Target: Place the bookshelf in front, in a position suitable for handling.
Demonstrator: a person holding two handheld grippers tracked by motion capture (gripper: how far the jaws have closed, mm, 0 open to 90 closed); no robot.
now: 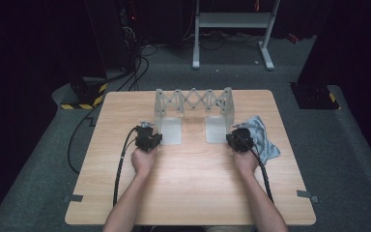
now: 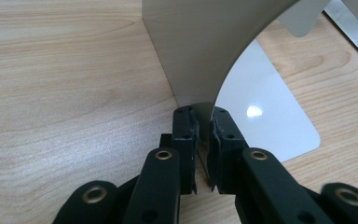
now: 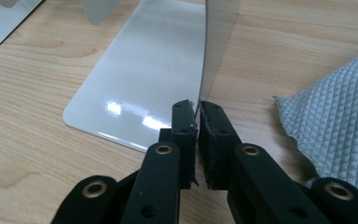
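A grey metal rack (image 1: pixel 193 104) with a scissor lattice between two upright end plates stands at the back middle of the wooden table (image 1: pixel 193 193). My left gripper (image 1: pixel 156 138) (image 2: pixel 204 126) is shut on the lower near edge of the left end plate (image 2: pixel 200 51), beside that plate's flat glossy foot (image 2: pixel 265 116). My right gripper (image 1: pixel 232 138) (image 3: pixel 196 116) is shut on the thin near edge of the right end plate (image 3: pixel 219 42), whose flat foot (image 3: pixel 144 79) lies to its left. Both grippers sit low, close to the tabletop, each held by a hand.
A crumpled grey-blue cloth (image 1: pixel 265 140) (image 3: pixel 335 126) lies on the table just right of the right gripper. Black cables trail from both grippers toward the near edge. Beyond the table are a grey floor, a white stand's feet (image 1: pixel 232 58) and dark equipment.
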